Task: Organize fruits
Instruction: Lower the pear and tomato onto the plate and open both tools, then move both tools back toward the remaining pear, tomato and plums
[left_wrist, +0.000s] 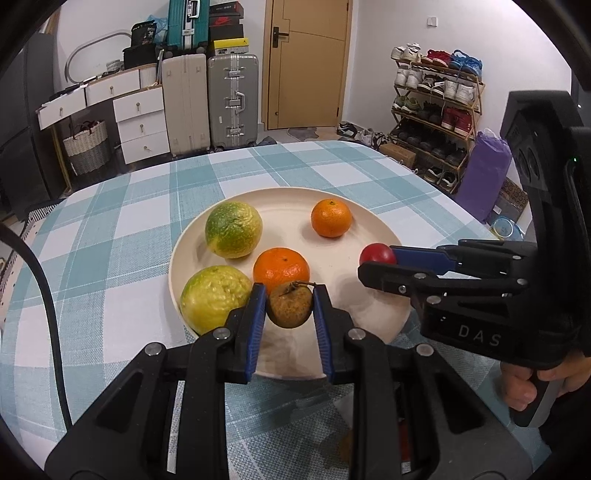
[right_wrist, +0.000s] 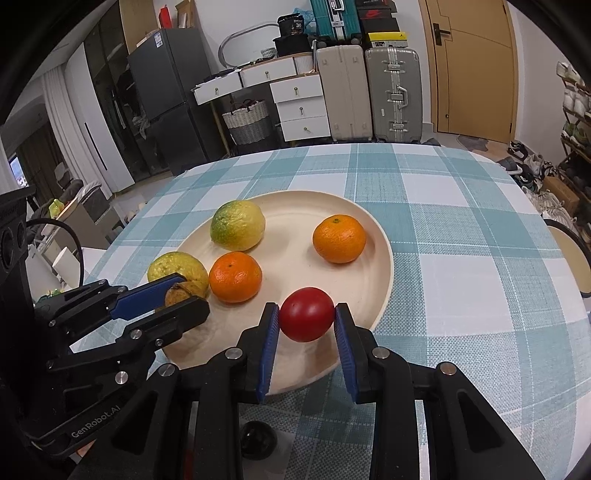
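A cream plate (left_wrist: 343, 206) (right_wrist: 373, 266) on the checked tablecloth holds two green-yellow citrus fruits (left_wrist: 233, 229) (left_wrist: 212, 297) and two oranges (left_wrist: 331, 217) (left_wrist: 281, 267). My left gripper (left_wrist: 290, 304) is shut on a small brown fruit (left_wrist: 290, 305) over the plate's near edge, just in front of the nearer orange. My right gripper (right_wrist: 306, 315) is shut on a red fruit (right_wrist: 306, 314) over the plate's near right side. It also shows in the left wrist view (left_wrist: 377, 254). The left gripper shows at the left of the right wrist view (right_wrist: 181, 291).
The table (right_wrist: 461, 229) carries a teal and white checked cloth. A dark round object (right_wrist: 258, 439) lies below my right gripper near the table's front. Suitcases, drawers, a door and a shoe rack stand beyond the table.
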